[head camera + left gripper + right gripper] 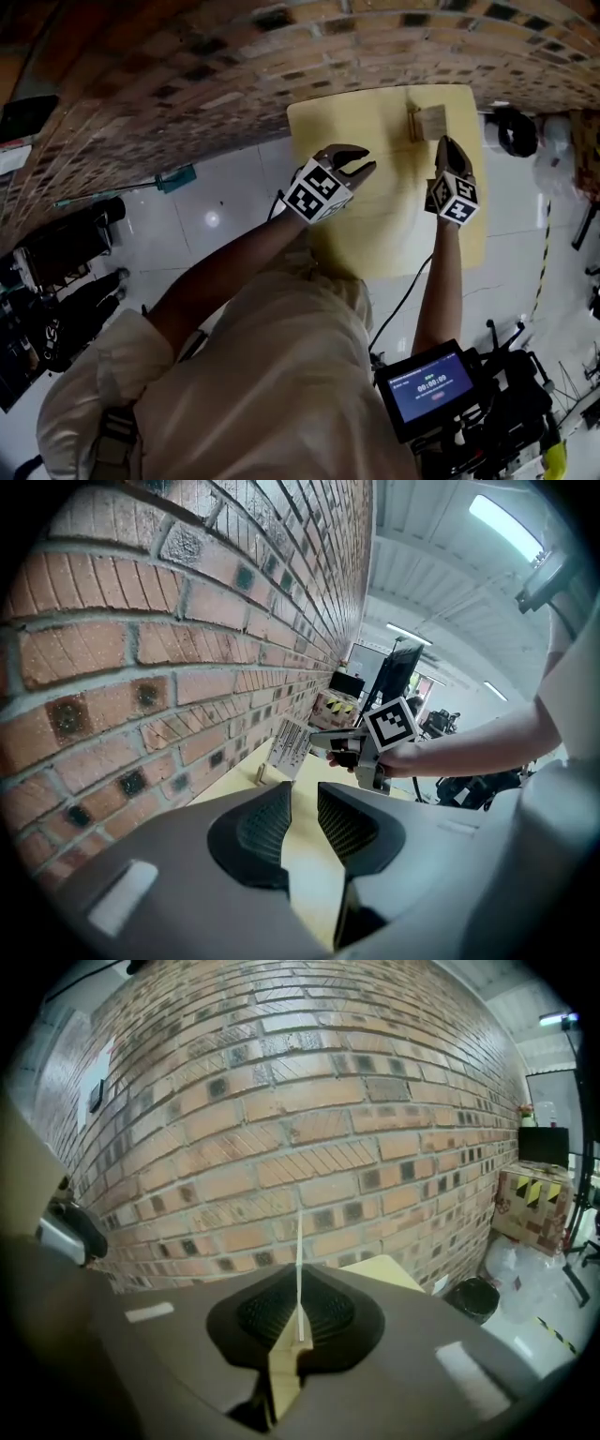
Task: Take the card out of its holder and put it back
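On the yellow table (375,234), close to the brick wall, stands a small wooden holder (260,774). My right gripper (444,142) is shut on the white printed card (289,747) and holds it just above and beside the holder. In the right gripper view the card (299,1260) shows edge-on as a thin white strip pinched between the jaws of the right gripper (299,1307). My left gripper (364,161) hovers over the table's left part, open with nothing between its fingers (305,808), pointing toward the card.
The brick wall (187,84) runs along the table's far edge. A black bin (515,131) sits on the white floor to the right of the table. A device with a lit screen (431,386) and a black cable (403,300) hang near the person's body.
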`<state>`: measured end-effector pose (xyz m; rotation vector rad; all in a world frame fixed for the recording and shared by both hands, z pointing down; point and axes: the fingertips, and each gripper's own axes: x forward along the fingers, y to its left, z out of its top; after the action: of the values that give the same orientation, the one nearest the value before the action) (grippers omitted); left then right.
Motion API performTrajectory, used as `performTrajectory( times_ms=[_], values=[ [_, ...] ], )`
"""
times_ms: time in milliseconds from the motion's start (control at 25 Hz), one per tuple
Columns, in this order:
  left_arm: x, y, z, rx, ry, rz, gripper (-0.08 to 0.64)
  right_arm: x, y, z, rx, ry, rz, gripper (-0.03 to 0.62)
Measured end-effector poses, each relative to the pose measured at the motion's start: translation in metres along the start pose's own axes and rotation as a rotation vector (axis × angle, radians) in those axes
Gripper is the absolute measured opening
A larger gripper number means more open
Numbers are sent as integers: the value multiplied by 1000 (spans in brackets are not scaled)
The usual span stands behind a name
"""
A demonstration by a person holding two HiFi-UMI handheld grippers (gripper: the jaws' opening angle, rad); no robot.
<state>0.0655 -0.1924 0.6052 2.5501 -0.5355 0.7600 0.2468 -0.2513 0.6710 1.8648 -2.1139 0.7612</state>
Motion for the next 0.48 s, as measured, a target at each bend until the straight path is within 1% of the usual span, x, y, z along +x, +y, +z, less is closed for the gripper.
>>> performTrajectory(
  times_ms=[240, 480],
  values=[
    [-15, 2, 5, 2, -34, 30, 107, -16, -4, 19, 2, -47, -23, 12],
    [-36, 9, 7, 3, -61, 66, 109, -35, 16, 47, 2, -89, 6, 12]
  ],
)
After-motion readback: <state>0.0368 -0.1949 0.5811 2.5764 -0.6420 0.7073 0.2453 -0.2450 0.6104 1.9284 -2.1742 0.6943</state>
